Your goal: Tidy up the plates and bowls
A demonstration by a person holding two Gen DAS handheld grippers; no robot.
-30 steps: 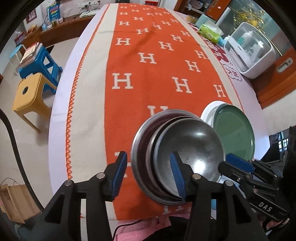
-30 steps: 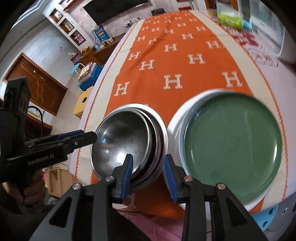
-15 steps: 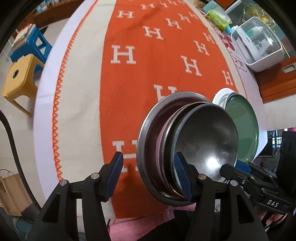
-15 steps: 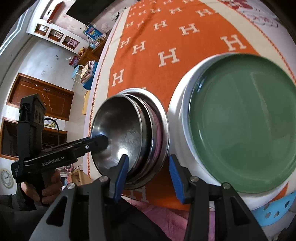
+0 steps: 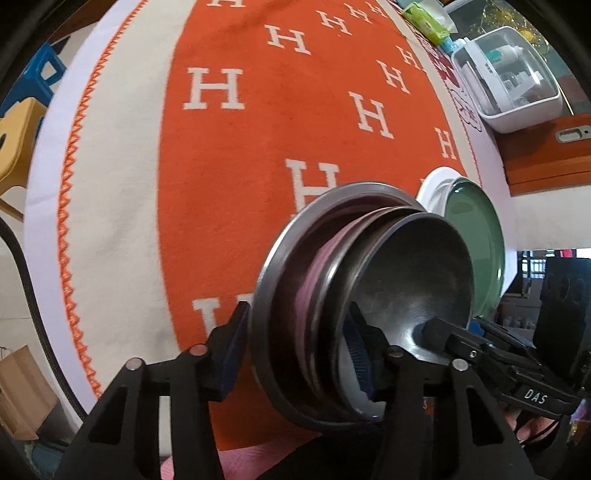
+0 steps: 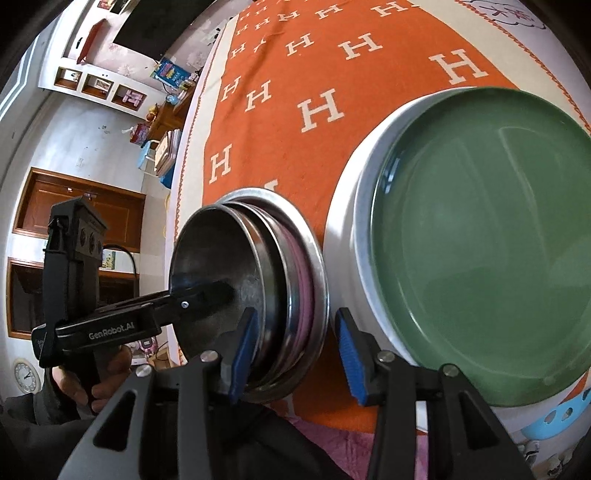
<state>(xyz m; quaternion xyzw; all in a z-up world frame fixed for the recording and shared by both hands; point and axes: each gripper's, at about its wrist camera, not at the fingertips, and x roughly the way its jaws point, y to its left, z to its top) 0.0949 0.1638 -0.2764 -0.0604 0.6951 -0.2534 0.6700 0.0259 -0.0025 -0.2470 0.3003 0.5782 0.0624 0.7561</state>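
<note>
A stack of nested steel bowls (image 5: 406, 280) (image 6: 221, 258) sits near the front edge of the orange cloth (image 5: 229, 184). To its right, a green plate (image 5: 476, 236) (image 6: 480, 240) lies on a white plate (image 5: 432, 188) (image 6: 347, 221). My left gripper (image 5: 295, 350) straddles the stack's left rims, one finger (image 6: 210, 293) inside the top bowl, its jaws closing. My right gripper (image 6: 295, 350) straddles the right rims, one finger (image 5: 436, 330) inside the bowl, its jaws closing too. A gap shows between its outer pad and the outer rim.
A clear lidded box (image 5: 509, 81) and a green packet (image 5: 424, 18) stand along the table's far right side. A yellow stool (image 5: 14, 136) and a blue stool (image 5: 48, 70) are on the floor at the left. A hand (image 6: 92, 384) holds the left gripper's handle.
Both grippers have sunk and tilted down onto the bowl stack, so its rims now sit deep between their fingers. The bowls and plates have kept their places.
</note>
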